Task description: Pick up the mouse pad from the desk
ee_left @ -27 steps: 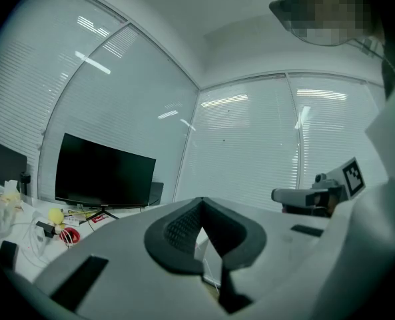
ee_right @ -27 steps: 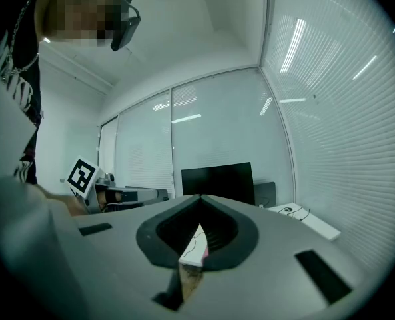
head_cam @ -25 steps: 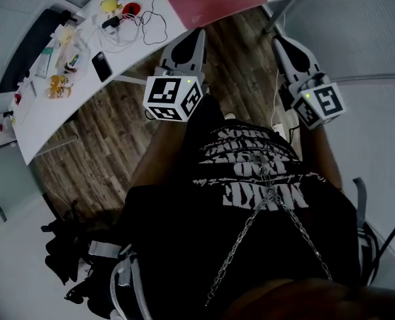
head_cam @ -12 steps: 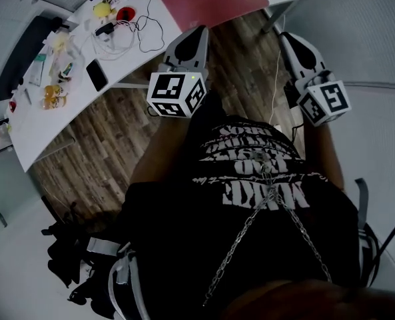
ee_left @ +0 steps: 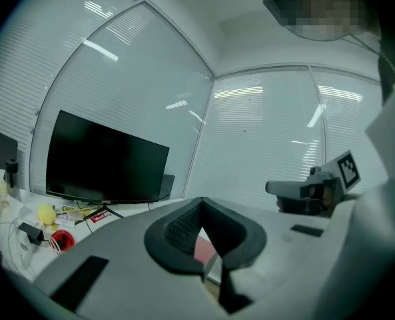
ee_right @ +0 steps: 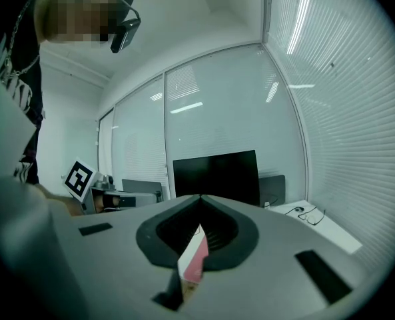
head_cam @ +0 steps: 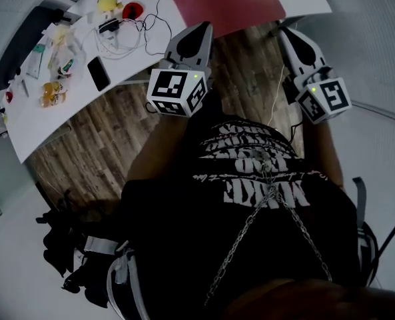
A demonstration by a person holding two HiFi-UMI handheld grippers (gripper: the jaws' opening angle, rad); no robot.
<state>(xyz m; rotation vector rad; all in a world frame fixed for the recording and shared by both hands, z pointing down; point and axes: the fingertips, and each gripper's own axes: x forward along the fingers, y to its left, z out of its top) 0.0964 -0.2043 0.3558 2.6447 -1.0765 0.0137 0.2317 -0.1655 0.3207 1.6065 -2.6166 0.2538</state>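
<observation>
While closed, both grippers (head_cam: 204, 28) (head_cam: 286, 33) are empty.

Mouse pad (head_cam: 224, 2) cut off by top edge; desk clutter (head_cam: 114, 31) unidentifiable.

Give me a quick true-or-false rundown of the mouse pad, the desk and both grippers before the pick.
1. The mouse pad lies flat on the desk. True.
2. The left gripper is shut on the mouse pad. False: its jaws are together on nothing, and the pad lies ahead of them.
3. The right gripper has its jaws wide apart. False: they are together, with nothing between them.
4. A black phone lies on the desk, left of the mouse pad in the head view. True.
5. The mouse pad is blue. False: it is reddish pink.
</observation>
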